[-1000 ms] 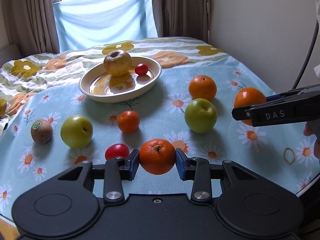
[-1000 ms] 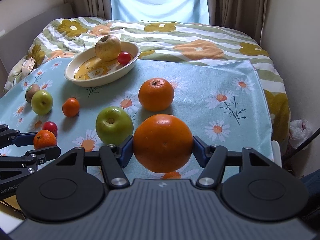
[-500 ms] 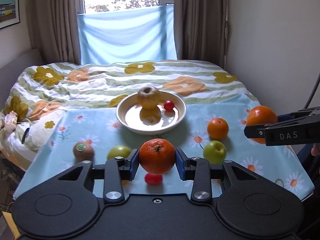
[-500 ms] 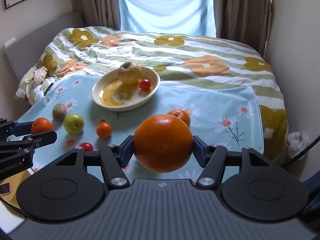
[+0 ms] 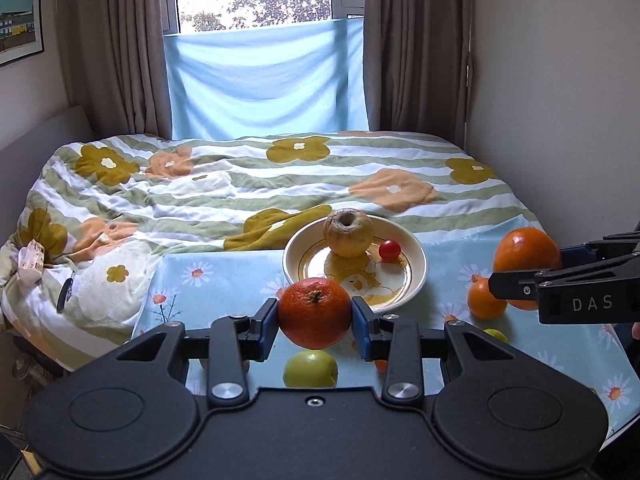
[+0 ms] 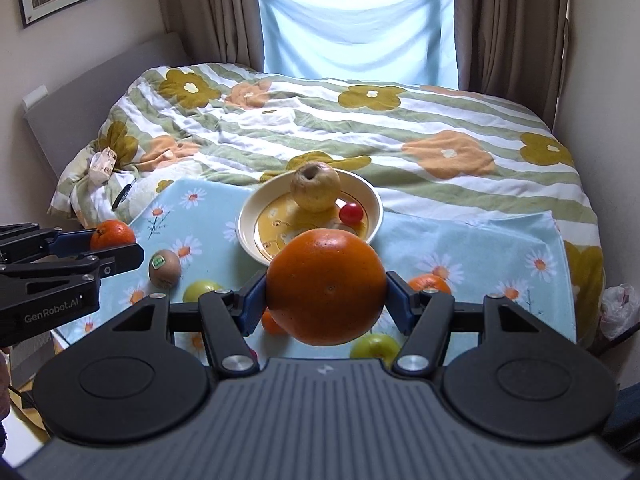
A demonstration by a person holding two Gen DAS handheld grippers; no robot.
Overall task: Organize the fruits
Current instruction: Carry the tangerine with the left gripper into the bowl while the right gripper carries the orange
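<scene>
My left gripper [image 5: 315,322] is shut on a small orange [image 5: 314,313], held in the air above the blue daisy cloth [image 5: 224,280]. My right gripper [image 6: 326,304] is shut on a large orange [image 6: 326,286], also lifted; the same gripper shows at the right edge of the left wrist view, where the large orange [image 5: 526,256] sits between its blue pads. Beyond both stands a cream plate [image 5: 416,264] with a yellowish apple [image 5: 348,232] and a cherry tomato [image 5: 389,249] in it. In the right wrist view the plate [image 6: 370,200] lies just behind the held orange.
On the cloth lie a kiwi [image 6: 164,267], green apples [image 6: 376,346] [image 5: 310,368], another orange [image 5: 486,300] and a small one [image 6: 272,324]. A flowered striped duvet [image 5: 248,184] covers the bed behind. A wall [image 5: 560,100] runs along the right, curtains [image 5: 412,40] at the back.
Both grippers have risen and drawn back with their oranges still held. The cloth and plate now look smaller and lower, and more of the bed and window shows.
</scene>
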